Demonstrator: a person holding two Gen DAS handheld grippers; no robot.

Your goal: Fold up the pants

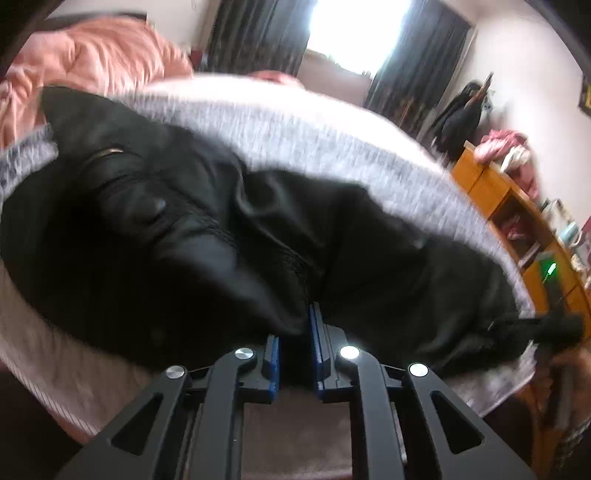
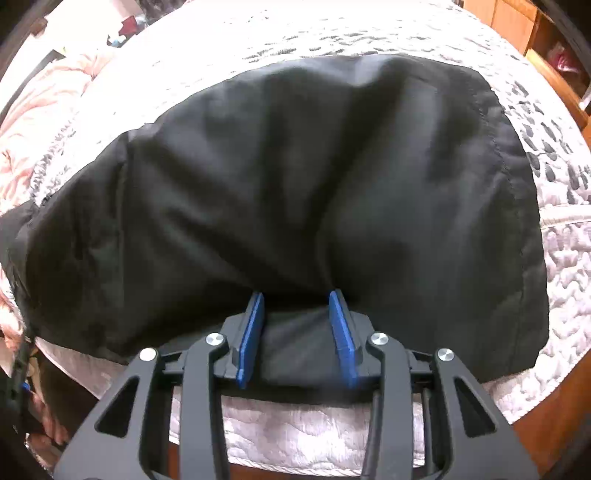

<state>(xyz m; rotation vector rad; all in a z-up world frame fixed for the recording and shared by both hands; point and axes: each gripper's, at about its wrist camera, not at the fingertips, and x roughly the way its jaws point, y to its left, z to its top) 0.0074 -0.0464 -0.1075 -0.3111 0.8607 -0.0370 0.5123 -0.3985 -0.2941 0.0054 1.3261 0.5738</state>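
Observation:
Black pants (image 1: 207, 229) lie on a grey-white quilted bedspread (image 1: 295, 122). In the left wrist view I see the waist end with a zip and button. My left gripper (image 1: 295, 332) has its blue pads close together, pinching a fold of the pants at the near edge. In the right wrist view the leg end of the pants (image 2: 314, 177) lies spread across the bedspread (image 2: 561, 266). My right gripper (image 2: 299, 306) is open, its blue pads wide apart with the near edge of the cloth between them. The right gripper also shows in the left wrist view (image 1: 535, 325).
A pink duvet (image 1: 85, 62) is bunched at the far left of the bed. An orange wooden shelf unit (image 1: 517, 221) stands along the bed's right side. A bright window with dark curtains (image 1: 354, 33) is beyond the bed.

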